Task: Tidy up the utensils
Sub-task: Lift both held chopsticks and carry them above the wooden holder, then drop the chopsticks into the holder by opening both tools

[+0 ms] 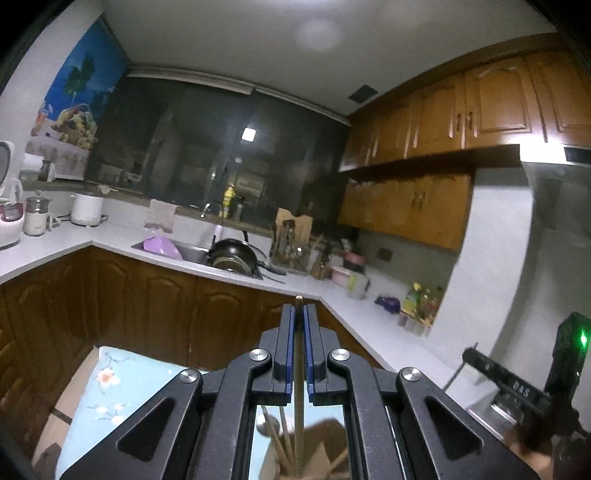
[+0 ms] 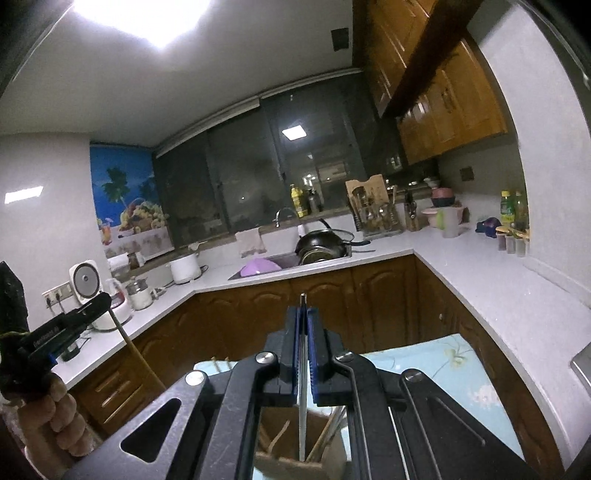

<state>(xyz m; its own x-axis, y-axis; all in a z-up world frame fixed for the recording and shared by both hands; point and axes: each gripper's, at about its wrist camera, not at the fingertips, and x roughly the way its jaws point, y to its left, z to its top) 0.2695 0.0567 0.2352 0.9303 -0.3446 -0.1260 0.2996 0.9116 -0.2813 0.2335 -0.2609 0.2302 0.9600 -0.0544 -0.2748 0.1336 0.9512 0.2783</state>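
Jaws of both grippers (image 1: 299,314) (image 2: 303,314) pinch upright utensils, seemingly chopsticks (image 1: 298,369) (image 2: 303,369).

Kitchen was dim: ceiling light (image 2: 147,14) glared, dark window (image 1: 221,147) reflected it, wood cabinets (image 1: 480,107) w/ white L-shaped counter (image 2: 480,277).

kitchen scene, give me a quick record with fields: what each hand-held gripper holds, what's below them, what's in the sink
left hand-held gripper: shut on a wooden stick
right hand-held gripper: shut on a metal utensil
below: brown box of utensils on a floral cloth
sink: black pan, purple bowl
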